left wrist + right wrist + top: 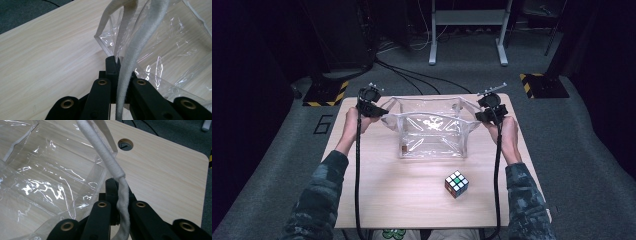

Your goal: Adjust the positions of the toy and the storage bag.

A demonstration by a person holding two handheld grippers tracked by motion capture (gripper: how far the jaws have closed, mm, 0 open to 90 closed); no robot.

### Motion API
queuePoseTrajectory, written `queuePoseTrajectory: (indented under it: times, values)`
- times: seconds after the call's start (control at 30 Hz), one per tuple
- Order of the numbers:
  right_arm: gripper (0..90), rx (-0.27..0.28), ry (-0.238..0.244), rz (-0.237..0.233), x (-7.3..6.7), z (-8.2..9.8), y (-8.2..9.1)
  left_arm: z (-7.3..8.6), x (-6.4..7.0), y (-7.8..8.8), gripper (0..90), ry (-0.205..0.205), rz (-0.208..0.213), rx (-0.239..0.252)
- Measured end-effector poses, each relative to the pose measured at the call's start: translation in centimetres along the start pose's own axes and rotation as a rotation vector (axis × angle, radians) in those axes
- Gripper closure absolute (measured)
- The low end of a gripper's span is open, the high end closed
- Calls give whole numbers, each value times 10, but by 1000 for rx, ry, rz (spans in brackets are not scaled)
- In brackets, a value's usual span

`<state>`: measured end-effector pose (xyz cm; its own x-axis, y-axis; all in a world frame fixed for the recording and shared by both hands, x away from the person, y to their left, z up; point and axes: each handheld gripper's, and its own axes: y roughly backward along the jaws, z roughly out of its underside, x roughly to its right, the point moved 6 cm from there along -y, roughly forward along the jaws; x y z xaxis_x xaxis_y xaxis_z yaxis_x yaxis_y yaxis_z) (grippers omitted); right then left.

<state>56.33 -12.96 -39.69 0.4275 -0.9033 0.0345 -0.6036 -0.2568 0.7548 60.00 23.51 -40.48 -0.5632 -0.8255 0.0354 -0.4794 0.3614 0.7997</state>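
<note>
Pale woodgrain table is carrying a crinkly clear plastic bag; left gripper and right gripper are each clamping a white woven handle, Rubik's cube nearby.

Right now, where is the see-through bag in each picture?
High view: the clear bag sits in the middle of the wooden table, stretched between the left gripper and the right gripper.
Left gripper view: it is at the upper right, and its white strap runs down between the jaws.
Right gripper view: it is at the left.
Shared landmark: the pale wooden table.
</note>
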Motion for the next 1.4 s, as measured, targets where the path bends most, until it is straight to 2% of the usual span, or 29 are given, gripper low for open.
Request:
queuePoseTrajectory:
  times: [0.23, 0.57, 0.7, 1.0, 1.4]
  values:
    - [892, -19, 28, -6, -14, -7, -5, 7, -11, 3, 895, 19, -4, -14]
    - [892, -33, 45, -13, -24, -11, -11, 13, -21, 3, 895, 35, -13, -35]
    - [891, -55, 48, -25, -27, -11, -14, 16, -24, 1, 895, 38, -13, -51]
    - [890, -79, 40, -34, -27, -10, -22, 20, -26, -4, 893, 38, -12, -76]
    - [886, -93, 14, -42, -21, -8, -34, 22, -32, -15, 887, 70, 1, -82]
